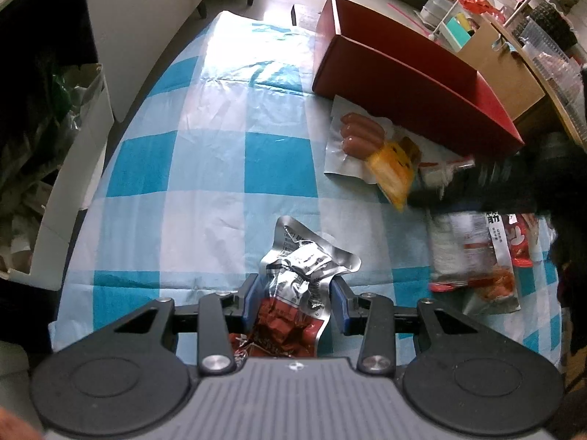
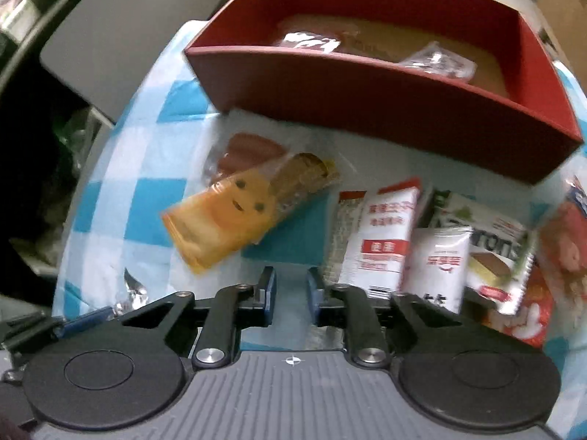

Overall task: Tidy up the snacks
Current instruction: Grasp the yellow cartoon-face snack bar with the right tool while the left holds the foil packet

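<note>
Your left gripper (image 1: 294, 299) clamps the crinkled silver-and-red foil snack pouch (image 1: 293, 286) — right gripper (image 2: 290, 295) closed, empty, near the yellow smiley-face packet (image 2: 223, 216).

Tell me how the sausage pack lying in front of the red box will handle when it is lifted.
The sausage pack likely droops at its wide, flat, clear film border. Its glossy film may be slippery. The plump sausages probably make it heavy for its size, so it could sag around them.

Black hand-held gripper (image 2: 290, 289), blue pads (image 2: 269, 286)
</note>
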Available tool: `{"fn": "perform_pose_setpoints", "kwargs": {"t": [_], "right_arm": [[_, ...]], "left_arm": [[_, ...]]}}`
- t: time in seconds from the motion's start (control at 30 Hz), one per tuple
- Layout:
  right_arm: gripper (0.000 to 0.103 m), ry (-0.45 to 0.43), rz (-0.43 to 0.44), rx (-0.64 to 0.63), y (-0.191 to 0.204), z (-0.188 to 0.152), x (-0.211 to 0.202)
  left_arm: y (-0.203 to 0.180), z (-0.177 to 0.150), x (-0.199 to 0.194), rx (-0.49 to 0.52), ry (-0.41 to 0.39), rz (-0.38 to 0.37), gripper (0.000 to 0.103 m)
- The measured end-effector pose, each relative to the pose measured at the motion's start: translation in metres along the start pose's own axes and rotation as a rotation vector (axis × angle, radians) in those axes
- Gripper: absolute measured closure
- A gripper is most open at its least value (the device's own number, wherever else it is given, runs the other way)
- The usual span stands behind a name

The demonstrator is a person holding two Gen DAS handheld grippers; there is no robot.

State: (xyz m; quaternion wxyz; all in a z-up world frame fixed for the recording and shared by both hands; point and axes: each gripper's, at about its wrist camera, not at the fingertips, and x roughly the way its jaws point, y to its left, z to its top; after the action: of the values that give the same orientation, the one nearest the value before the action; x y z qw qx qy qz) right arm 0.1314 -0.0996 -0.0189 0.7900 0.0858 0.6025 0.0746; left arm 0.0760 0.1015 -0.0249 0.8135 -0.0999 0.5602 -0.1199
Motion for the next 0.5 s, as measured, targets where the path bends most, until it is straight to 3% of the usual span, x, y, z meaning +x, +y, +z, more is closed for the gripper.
{"fn": "perform_pose_setpoints", "kwargs": {"t": [0.03,0.1,0.17,0.3,0.43,0.5], "right_arm": [[0.067,-0.021,0.029,0.059,-0.005,0.003,-0.003],[0.040,-0.043,0.083,0.170,-0.012,0.009,-0.005],[0.030,-0.060,0.101,0.224,-0.012,0.014,0.001],[0.034,-0.074,0.093,0.292,-0.006,0.023,0.016],[0.045,-0.067,0.027,0.154,0.005,0.018,0.018],[0.068,-0.038,0.002,0.071,0.007,0.008,0.015]], "left_arm": [[0.000,0.000,0.000,-0.002,0.000,-0.001,0.069],[0.000,0.000,0.000,-0.005,0.001,-0.002,0.069],[0.000,0.001,0.000,-0.003,0.000,-0.002,0.069],[-0.001,0.001,-0.001,0.001,-0.002,-0.004,0.069],[0.000,0.001,-0.001,0.002,-0.003,-0.012,0.068],[0.000,0.001,-0.001,0.011,-0.002,-0.009,0.068]]}}
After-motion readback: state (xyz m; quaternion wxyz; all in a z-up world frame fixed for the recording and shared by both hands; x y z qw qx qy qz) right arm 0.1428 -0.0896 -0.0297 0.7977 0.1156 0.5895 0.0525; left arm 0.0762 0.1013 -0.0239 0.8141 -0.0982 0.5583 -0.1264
